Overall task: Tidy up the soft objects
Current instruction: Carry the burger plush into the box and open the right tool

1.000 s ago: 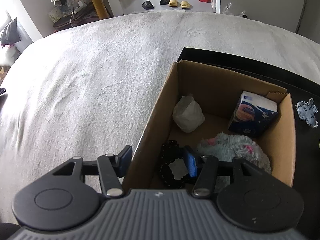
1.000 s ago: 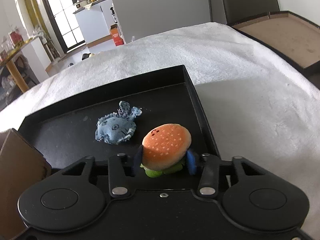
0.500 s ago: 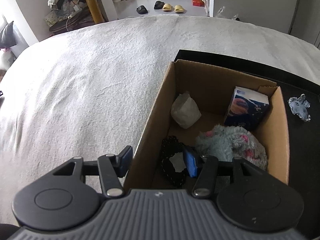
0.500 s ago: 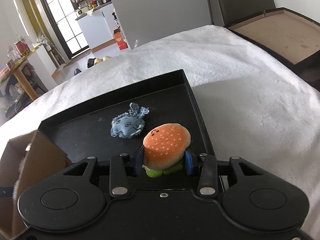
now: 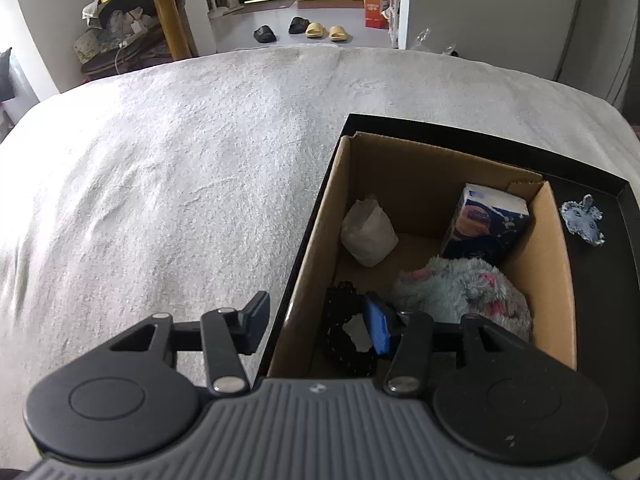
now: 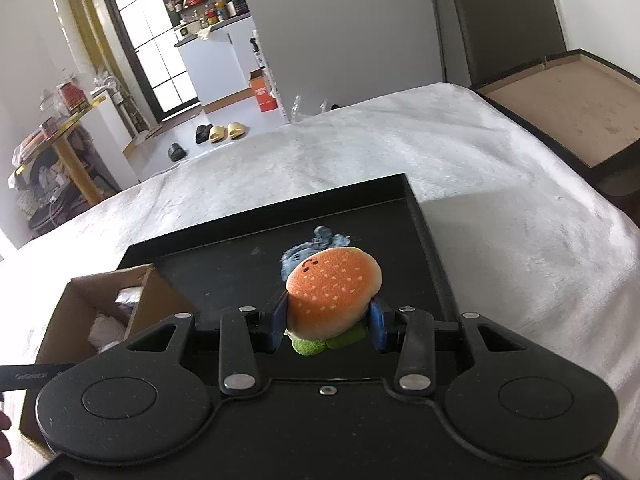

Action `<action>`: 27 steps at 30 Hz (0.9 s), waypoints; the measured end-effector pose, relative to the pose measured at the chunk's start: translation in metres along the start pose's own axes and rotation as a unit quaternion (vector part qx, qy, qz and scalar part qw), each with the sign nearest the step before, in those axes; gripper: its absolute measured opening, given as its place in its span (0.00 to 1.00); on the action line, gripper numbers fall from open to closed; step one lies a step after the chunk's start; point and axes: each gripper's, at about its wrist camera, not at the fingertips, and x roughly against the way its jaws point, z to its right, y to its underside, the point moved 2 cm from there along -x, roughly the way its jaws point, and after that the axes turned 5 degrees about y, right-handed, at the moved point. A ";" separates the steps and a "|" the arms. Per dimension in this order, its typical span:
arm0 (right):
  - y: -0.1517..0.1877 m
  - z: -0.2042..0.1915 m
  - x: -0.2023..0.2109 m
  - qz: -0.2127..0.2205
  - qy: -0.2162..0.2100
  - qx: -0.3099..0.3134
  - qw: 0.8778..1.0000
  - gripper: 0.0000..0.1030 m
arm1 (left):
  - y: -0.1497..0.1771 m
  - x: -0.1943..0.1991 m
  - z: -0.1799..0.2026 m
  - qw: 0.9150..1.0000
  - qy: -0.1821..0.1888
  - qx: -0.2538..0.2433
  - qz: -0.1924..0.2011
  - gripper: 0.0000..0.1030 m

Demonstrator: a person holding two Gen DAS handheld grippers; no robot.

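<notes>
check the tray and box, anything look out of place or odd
One soft toy is not boxed: the blue denim toy lies alone on the black tray beside the cardboard box. The left tool oddly straddles the box's near wall, closing. Nothing looks spilled or damaged.

We see the cardboard box [image 5: 556,280] filling the left end of the black tray [image 6: 224,264], its near half crowded by a fluffy plush [image 5: 460,292] and a black lace piece [image 5: 340,320]. The tray's right end holds only a denim toy [image 5: 582,220]. The white blanket [image 5: 180,180] lies bare around it.
</notes>
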 end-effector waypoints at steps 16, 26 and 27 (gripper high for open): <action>-0.003 -0.066 0.033 0.001 -0.030 0.032 0.999 0.39 | 0.009 0.011 -0.022 0.999 0.048 0.014 0.017 0.44; -0.002 -0.116 0.050 -0.002 -0.056 0.069 0.996 0.39 | 0.014 0.008 -0.035 0.995 0.090 0.031 0.015 0.18; -0.002 -0.121 0.050 -0.003 -0.057 0.071 0.996 0.40 | 0.014 0.007 -0.036 0.995 0.092 0.033 0.015 0.16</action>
